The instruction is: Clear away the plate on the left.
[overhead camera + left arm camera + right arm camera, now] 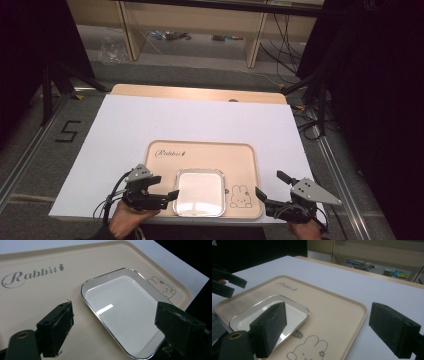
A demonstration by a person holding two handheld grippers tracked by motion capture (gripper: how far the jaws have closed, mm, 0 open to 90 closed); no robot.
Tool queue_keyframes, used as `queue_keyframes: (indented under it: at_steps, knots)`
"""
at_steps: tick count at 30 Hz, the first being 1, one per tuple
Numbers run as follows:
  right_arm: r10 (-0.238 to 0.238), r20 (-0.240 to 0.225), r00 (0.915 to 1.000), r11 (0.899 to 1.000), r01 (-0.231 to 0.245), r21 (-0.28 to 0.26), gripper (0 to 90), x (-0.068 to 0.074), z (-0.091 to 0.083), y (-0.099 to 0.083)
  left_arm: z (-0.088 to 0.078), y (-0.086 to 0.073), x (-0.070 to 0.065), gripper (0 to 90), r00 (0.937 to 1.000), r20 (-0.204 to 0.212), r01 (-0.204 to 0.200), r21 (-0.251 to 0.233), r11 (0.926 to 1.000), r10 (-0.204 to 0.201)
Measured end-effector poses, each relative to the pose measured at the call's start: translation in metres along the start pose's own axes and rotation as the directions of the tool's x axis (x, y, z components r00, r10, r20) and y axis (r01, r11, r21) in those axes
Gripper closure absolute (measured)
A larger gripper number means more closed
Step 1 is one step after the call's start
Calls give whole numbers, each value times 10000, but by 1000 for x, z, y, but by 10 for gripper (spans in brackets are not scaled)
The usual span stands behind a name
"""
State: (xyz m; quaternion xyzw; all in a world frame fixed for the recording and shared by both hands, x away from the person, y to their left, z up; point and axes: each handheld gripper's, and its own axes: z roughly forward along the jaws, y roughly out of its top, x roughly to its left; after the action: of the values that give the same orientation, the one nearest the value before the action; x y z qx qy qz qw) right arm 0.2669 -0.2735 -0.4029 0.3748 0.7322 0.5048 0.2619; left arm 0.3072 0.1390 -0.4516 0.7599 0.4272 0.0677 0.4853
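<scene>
High view showed a small metal dish (200, 193) lying flat on a beige tray (165, 170), toward the tray's near edge, between the two hands. The left gripper (167, 196) sat just beside the dish's left rim, jaws spread wide and holding nothing; the right gripper (272, 192) waited beyond the tray's right edge, also wide and empty. The left one was plainly nearer, so any grasp of the dish would likely fall to it. The dish's long axis ran away from the person. "Rabbit" (32, 275) was written in script across the tray, with a carrot mark, and a cartoon rabbit (308, 350) sat beside the dish.
</scene>
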Motion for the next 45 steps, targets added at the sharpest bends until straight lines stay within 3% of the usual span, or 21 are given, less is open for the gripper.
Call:
queue_keyframes:
  at_steps: [5, 10, 14, 16, 20, 30, 34, 36, 45]
  knots:
    - [1, -6, 10000, 10000, -1, -2, 153, 0, 0, 0, -7, 1, 5, 133, 9997, -237, 37, -287, 9996, -44]
    - [2, -3, 10000, 10000, -2, 2, 152, 0, 0, 0, -15, 2, 6, 110, 9975, -641, -336, -583, 9977, 298]
    - [-27, -31, 10000, 9999, 27, 122, 152, -1, -1, 0, -20, 3, 9, 63, 9967, -796, -184, -664, 9976, 130]
    - [5, -12, 10000, 10000, -5, -6, 153, 0, 0, 0, -23, 3, 11, 34, 9960, -884, 86, -757, 9971, -153]
    - [-23, -10, 10000, 10000, 23, 95, 152, -1, -1, 0, -26, 3, 13, 0, 9940, -1074, 119, -807, 9967, -206]
    - [-11, -39, 10000, 10000, 11, 64, 153, -1, -1, 0, -38, 2, 16, 0, 9918, -1272, -286, -1169, 9927, 136]
    - [-11, -39, 10000, 10000, 12, 66, 153, -1, -1, 0, -41, 1, 16, 0, 9911, -1330, -237, -1445, 9892, 43]
    - [2, -31, 10000, 10000, -2, -9, 152, 0, 0, 0, -45, 1, 18, 0, 9913, -1280, -498, -1505, 9874, 305]
    - [-4, -47, 10000, 10000, 4, 31, 153, -1, -1, 0, -52, -2, 18, 0, 9911, -1314, -433, -1796, 9828, 197]
